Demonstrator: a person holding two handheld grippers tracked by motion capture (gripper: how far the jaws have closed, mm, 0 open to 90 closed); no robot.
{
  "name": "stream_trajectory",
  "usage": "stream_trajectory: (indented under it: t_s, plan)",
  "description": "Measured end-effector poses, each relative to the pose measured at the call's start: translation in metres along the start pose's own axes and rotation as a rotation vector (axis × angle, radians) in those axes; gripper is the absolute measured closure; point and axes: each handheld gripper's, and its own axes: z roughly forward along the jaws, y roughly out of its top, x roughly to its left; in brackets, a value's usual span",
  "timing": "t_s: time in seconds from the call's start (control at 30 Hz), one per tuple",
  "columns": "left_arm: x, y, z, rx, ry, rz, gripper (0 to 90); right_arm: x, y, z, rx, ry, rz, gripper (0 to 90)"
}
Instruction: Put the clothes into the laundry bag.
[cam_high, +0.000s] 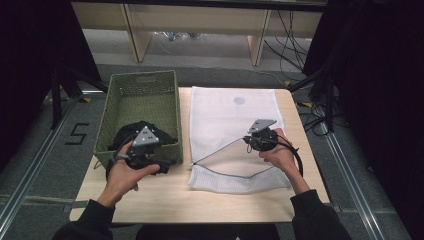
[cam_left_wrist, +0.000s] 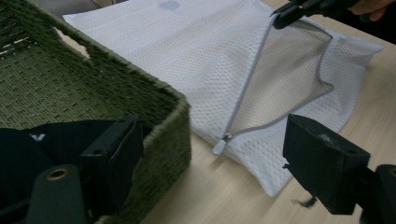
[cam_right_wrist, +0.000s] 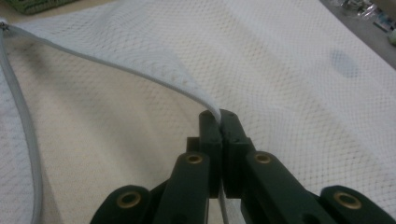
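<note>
While the right gripper (cam_high: 251, 141) had its jaws clamped on the upper zipper edge of the white mesh laundry bag (cam_high: 225, 115), it was lifting that flap so the mouth gaped toward the basket, presumably to make stuffing easier. Left gripper (cam_high: 150, 161) sat at the near right corner of the green woven basket (cam_high: 142, 92), jaws wide apart, one each side of the basket wall, right by the black clothing (cam_left_wrist: 28, 149). Only writing I could read was a "5" on the floor (cam_high: 77, 134), left of the table (cam_high: 165, 200).
</note>
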Motion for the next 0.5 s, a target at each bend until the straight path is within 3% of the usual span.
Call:
stream_trajectory:
  t_s: [0.03, 0.07, 0.13, 0.17, 0.23, 0.3, 0.33, 0.37, 0.4, 0.43, 0.5]
  plan:
    - [0.000, 0.000, 0.000, 0.000, 0.000, 0.000, 20.6, 0.000, 0.001, -0.002, 0.000, 0.002, 0.014, 90.0]
    - [0.011, 0.004, 0.000, -0.002, 0.048, -0.017, 20.4, -0.001, 0.001, -0.004, -0.004, -0.004, 0.003, 90.0]
    - [0.017, 0.006, 0.000, 0.007, 0.058, -0.021, 19.9, 0.000, 0.001, -0.006, -0.010, -0.013, 0.026, 90.0]
    - [0.030, 0.010, 0.001, 0.032, 0.066, -0.009, 19.5, -0.003, 0.002, -0.006, -0.012, -0.004, 0.007, 90.0]
    - [0.044, 0.014, 0.002, 0.071, 0.084, 0.008, 18.3, -0.002, 0.001, -0.008, -0.014, -0.010, 0.028, 90.0]
    - [0.059, 0.017, 0.004, 0.089, 0.121, 0.017, 19.8, -0.004, 0.002, -0.008, -0.021, -0.011, 0.007, 90.0]
    - [0.067, 0.018, 0.005, 0.122, 0.133, 0.021, 19.5, -0.002, 0.002, -0.010, -0.012, -0.013, 0.047, 90.0]
    - [0.067, 0.018, 0.005, 0.122, 0.133, 0.021, 19.3, -0.002, 0.002, -0.010, -0.012, -0.013, 0.047, 90.0]
    - [0.082, 0.017, 0.010, 0.150, 0.168, -0.017, 19.6, -0.004, 0.002, -0.009, -0.017, -0.011, 0.002, 90.0]
    - [0.082, 0.017, 0.010, 0.150, 0.168, -0.017, 19.5, -0.004, 0.002, -0.009, -0.017, -0.011, 0.002, 90.0]
    - [0.095, 0.016, 0.017, 0.186, 0.187, -0.032, 19.4, -0.002, 0.002, -0.008, -0.006, -0.012, 0.009, 90.0]
